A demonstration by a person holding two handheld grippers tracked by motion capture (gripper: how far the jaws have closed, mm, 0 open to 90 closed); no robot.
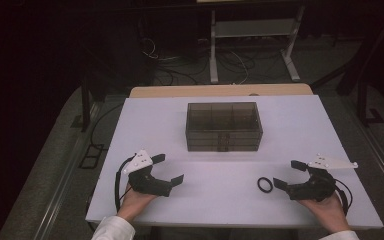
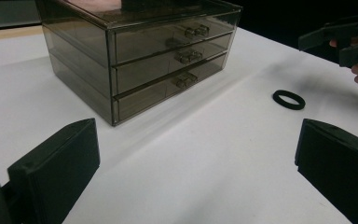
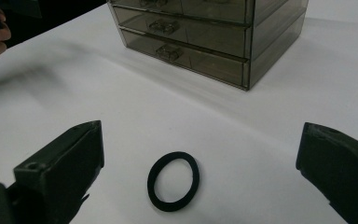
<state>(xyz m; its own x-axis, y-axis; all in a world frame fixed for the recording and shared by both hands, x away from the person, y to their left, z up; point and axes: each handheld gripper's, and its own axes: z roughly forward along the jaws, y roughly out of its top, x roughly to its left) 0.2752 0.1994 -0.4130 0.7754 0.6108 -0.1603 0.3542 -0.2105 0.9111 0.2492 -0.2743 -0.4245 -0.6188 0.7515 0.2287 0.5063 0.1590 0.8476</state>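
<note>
Jaws wide on both grippers, right gripper (image 1: 284, 175) lined up on black ring (image 3: 173, 181); next: lower, clamp.

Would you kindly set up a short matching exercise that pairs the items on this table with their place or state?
Things:
1. black ring
2. drawer box
3. left tongs
4. right tongs

Places or states:
A. at the middle of the white table, all three drawers closed
B. lying flat on the table, just ahead of an open pair of jaws
C. open and holding nothing, at the ring's side of the table
D. open and holding nothing, at the side away from the ring

Pairs: 1-B, 2-A, 3-D, 4-C
</note>
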